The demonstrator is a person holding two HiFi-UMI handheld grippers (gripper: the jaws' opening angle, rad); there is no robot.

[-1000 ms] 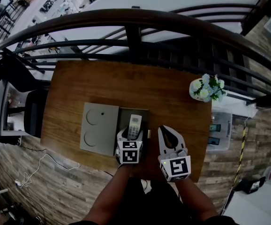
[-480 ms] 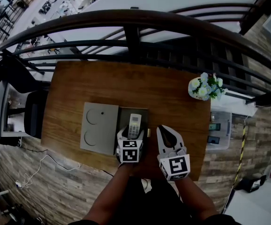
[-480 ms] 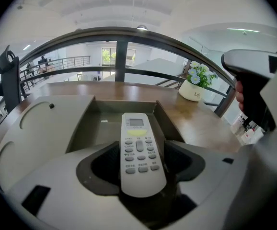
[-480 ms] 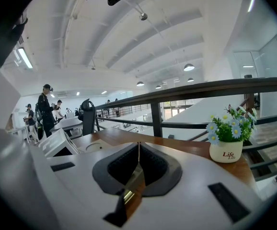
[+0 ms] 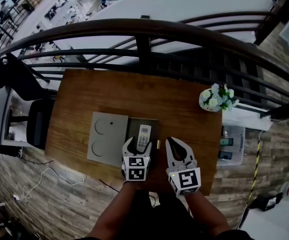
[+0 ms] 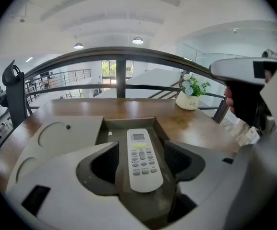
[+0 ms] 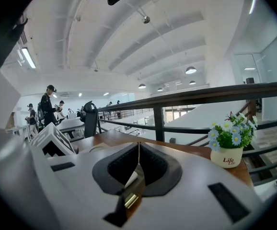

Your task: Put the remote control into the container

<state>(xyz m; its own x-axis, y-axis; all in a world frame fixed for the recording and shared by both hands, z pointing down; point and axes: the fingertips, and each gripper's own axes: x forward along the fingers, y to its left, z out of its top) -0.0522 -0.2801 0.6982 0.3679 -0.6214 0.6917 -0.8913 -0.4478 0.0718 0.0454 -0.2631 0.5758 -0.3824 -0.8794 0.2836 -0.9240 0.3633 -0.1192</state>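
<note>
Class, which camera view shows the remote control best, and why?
The left gripper view: the remote lies face up in the container, large enough to show its screen and buttons. The head view shows it only small, from above. The right gripper view does not show it.

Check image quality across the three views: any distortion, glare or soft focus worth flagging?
Head view: strong fisheye, the railing bows into an arc; the table is evenly lit, no harsh shadows. Left gripper view: remote control sharp, dark vignette in the corners. Right gripper view: ceiling lights bright without flare; flower pot in focus.
</note>
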